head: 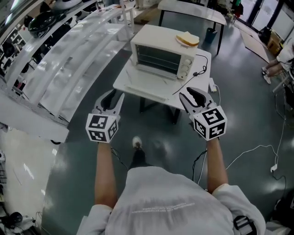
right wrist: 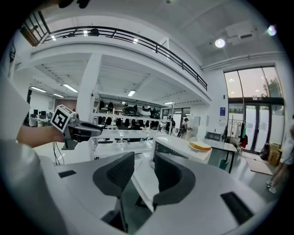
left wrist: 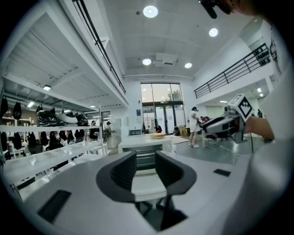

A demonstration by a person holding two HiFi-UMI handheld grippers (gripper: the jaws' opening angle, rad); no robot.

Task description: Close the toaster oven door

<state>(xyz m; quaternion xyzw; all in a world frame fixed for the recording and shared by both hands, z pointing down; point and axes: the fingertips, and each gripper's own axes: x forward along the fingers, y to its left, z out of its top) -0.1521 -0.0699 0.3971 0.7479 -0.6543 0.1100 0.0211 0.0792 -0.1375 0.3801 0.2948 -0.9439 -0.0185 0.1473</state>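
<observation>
A white toaster oven [head: 161,53] stands on a small white table [head: 133,87] ahead of me. Its door [head: 149,72] hangs open and lies flat in front of the wire racks. A slice of bread [head: 187,40] rests on its top. My left gripper [head: 111,100] hovers short of the table's near left edge, jaws open and empty. My right gripper [head: 194,96] floats at the table's near right corner, also open and empty. In the left gripper view the oven [left wrist: 144,148] shows beyond the left gripper [left wrist: 145,167]. The right gripper [right wrist: 144,172] faces the oven [right wrist: 177,149] from the side.
Long white shelving [head: 78,59] runs along the left. A black cable [head: 193,78] trails from the oven to a power strip [head: 212,85] at the table's right edge. Another white table [head: 193,11] stands behind. A seated person [head: 280,59] is at the far right.
</observation>
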